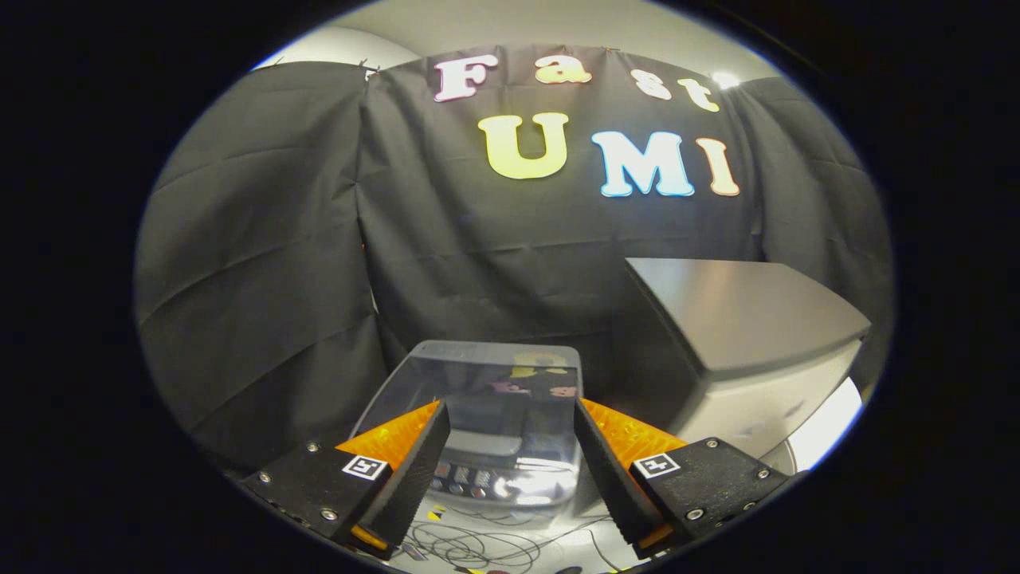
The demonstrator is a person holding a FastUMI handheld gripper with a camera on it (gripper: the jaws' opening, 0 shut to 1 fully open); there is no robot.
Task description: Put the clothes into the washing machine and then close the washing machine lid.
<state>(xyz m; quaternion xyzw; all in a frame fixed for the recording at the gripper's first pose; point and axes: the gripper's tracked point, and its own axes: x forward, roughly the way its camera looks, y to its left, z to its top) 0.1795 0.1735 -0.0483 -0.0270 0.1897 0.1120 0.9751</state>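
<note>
Gripper view, read from left to right: at ten o'clock from the claw hangs the booth's cloth wall [255, 279], matte and creased in long folds, closing off the space behind the bench. The gripper [508, 406] is released, its two fingers [406, 470] spread wide with nothing pressed between them. Their inner faces are ridged for bite on soft fabric, and each block carries a small square marker. Dead ahead at twelve o'clock, framed in the gap between the fingers, stands the small washing machine [494, 486], a top-loader with rounded corners. Its clear lid [486, 383] is glossy hard plastic, appears to lie down over the tub, and mirrors the wall above. A row of little buttons [470, 478] sits along its near edge. The gripper seems lined up on the machine so that the lid lies straight ahead of the open fingers. No clothes can be made out. A pale grey shape shows under the lid, but glare keeps me from telling cloth from tub. At six o'clock thin cables [478, 546] loop loosely across the white table [821, 434]. At two o'clock a boxy unit [741, 319] with a smooth grey sloping top and pale sides stands just beside the machine.
</note>
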